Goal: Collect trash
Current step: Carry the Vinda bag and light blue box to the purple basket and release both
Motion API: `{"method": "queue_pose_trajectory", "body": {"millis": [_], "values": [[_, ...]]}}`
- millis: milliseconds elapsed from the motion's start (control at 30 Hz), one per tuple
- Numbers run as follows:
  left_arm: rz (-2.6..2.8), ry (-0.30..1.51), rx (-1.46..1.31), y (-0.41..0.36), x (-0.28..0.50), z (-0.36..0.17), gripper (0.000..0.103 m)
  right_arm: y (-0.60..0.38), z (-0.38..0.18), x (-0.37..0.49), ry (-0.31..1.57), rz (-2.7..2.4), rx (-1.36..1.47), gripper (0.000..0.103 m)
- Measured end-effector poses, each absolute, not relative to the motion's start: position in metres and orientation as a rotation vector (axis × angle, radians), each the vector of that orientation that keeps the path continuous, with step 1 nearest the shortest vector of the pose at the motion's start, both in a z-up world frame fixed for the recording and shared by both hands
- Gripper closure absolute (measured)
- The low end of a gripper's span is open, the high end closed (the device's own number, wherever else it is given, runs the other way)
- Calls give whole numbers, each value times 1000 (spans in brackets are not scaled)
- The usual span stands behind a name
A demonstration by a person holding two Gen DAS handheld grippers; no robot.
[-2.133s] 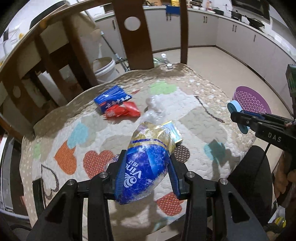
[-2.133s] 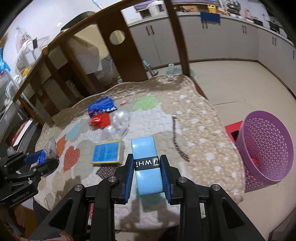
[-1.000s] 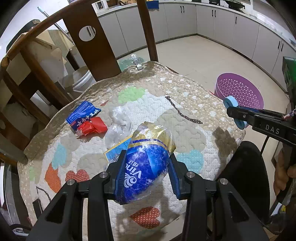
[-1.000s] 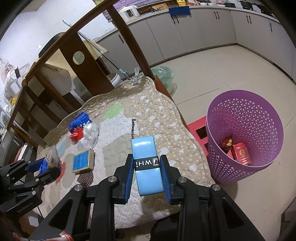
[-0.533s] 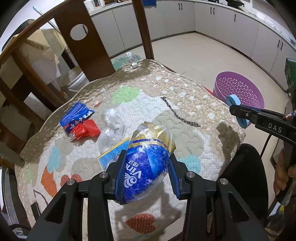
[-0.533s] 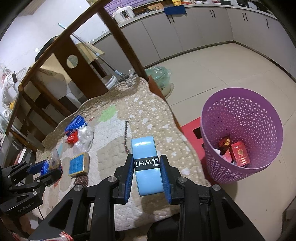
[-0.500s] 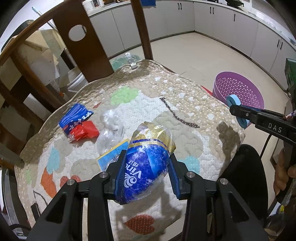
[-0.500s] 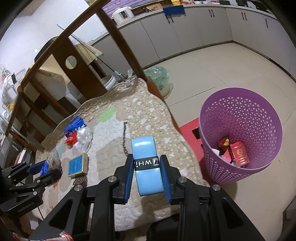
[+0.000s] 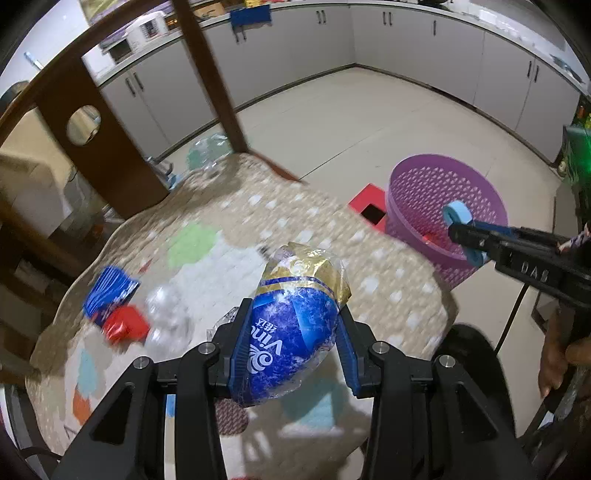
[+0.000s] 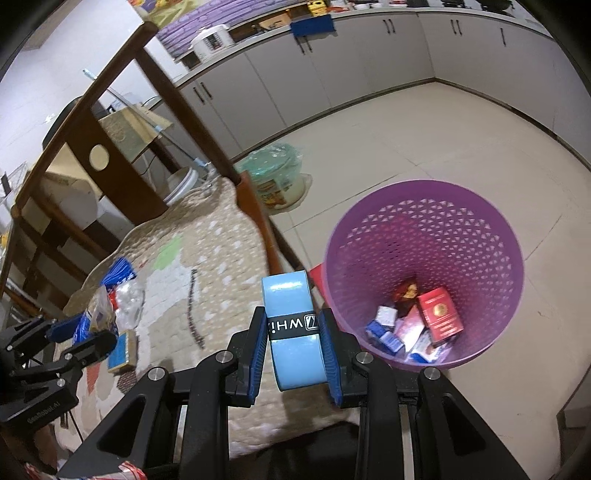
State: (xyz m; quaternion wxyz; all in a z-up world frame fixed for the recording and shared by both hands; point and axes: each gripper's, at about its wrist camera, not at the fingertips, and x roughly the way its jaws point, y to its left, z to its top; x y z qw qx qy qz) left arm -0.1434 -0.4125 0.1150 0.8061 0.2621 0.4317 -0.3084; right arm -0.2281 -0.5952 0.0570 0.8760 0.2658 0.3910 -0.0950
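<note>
The purple basket already holds several packets; the right hand-held gripper is clamped on a blue tape roll, the left hand-held gripper on a blue tissue pack; wrappers remain on the surface.

Home kitchen — we note grey base cabinets under a long worktop, rice cooker, tiled floor — wooden chair.
</note>
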Motion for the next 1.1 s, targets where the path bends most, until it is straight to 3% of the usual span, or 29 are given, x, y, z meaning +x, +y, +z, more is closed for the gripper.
{"method": "queue_pose_trajectory", "body": {"millis": [367,1100], "values": [[-810,937,490,-497,-125,120,62,-640,54,-231,811,-284,542,72],[-924,1039,416,-601,-104,72,59,-704,38,-231,896,-517,466,73]]}}
